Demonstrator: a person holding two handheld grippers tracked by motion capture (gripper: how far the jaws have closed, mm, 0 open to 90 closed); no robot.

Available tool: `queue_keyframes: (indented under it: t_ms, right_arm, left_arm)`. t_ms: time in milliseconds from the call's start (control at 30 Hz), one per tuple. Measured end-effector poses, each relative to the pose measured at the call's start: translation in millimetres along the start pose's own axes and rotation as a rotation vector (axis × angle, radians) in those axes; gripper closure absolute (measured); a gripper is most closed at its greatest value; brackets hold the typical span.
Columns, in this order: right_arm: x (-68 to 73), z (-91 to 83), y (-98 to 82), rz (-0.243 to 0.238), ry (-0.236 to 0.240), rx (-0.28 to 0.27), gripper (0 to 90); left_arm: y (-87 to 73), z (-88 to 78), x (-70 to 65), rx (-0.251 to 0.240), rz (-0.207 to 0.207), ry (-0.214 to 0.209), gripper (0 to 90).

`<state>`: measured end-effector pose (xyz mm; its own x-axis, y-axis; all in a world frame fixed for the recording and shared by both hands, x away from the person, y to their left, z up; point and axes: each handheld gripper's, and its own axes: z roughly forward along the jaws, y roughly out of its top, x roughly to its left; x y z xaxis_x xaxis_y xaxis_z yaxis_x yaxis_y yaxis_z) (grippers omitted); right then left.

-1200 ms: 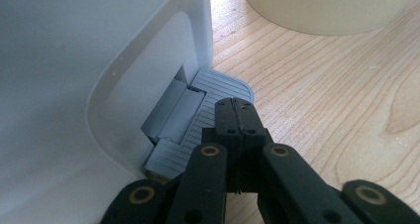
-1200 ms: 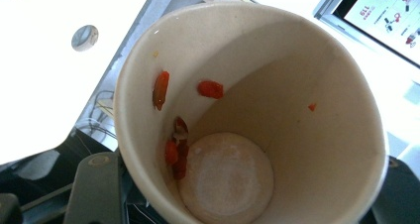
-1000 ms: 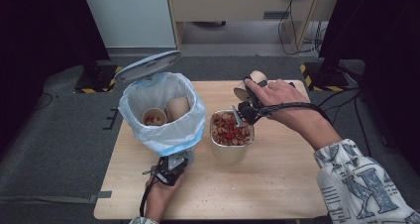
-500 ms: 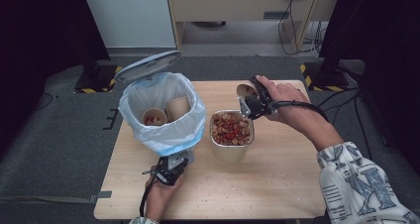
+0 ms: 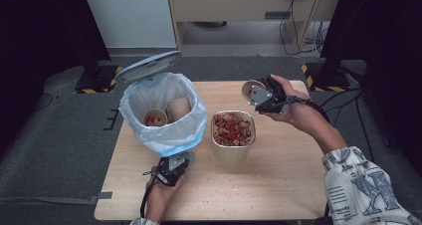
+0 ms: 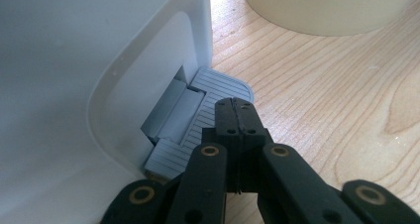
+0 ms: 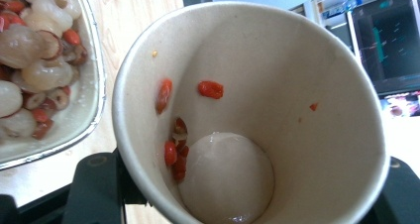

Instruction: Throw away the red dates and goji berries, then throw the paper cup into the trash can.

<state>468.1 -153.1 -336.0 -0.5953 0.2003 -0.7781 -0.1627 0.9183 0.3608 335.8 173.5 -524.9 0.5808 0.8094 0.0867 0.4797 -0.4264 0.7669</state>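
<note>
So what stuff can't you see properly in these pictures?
- Bin floor: high view, its blue bag and two cups cover it.
- Left claw tip contact with the pedal: left gripper view, its closed tips hide it.
- Right claw grip on the paper cup: right gripper view, the cup's wall covers it.
- Foil tray: cut off by the frame edge.

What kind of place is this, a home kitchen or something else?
Probably a lab or workshop, not a kitchen. A plain wooden table stands on grey carpet, hazard-striped stand bases sit beside it, loose cables hang behind, and a screen shows in the right gripper view.
</note>
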Motion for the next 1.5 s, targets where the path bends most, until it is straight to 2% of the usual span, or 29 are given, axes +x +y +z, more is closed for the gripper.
queue_keyframes:
  t_ms: [133,267,400,567,833,933,1100,1300,1500]
  right_arm:
    - [-5.5,-1.9,-8.0,0.087,0.026,-0.037,34.5]
    - [-13.7,-4.2,-15.7,0.213,0.078,-0.09,34.5]
    - [-17.9,-3.6,-23.6,0.296,0.108,-0.132,34.5]
    - [-18.3,-0.7,-30.9,0.352,0.137,-0.146,34.5]
    - [-21.4,-2.2,-41.8,0.407,0.147,-0.16,34.5]
    - [-23.4,-2.1,-47.4,0.452,0.16,-0.172,34.5]
    - [-26.3,-0.5,-54.0,0.502,0.198,-0.194,34.5]
    - [-29.5,0.3,-59.5,0.59,0.276,-0.238,34.5]
    - [-29.9,1.5,-58.2,0.624,0.347,-0.263,34.4]
  left_arm:
    - [0.1,-0.5,0.6,0.008,0.009,0.002,89.9]
    - [0.1,-0.4,0.4,0.007,0.009,0.002,89.9]
    - [0.1,-0.4,0.4,0.006,0.008,0.002,89.9]
    - [0.0,-0.3,0.6,0.004,0.006,0.0,89.9]
    - [-0.3,-0.3,0.4,0.003,0.006,0.0,89.9]
    - [-0.2,-0.3,0.5,0.002,0.005,0.0,89.9]
    - [-0.3,-0.3,0.5,0.003,0.005,0.0,89.9]
    - [-0.2,-0.4,0.3,0.004,0.009,0.002,89.9]
    - [-0.2,-0.4,0.1,0.004,0.011,0.003,89.9]
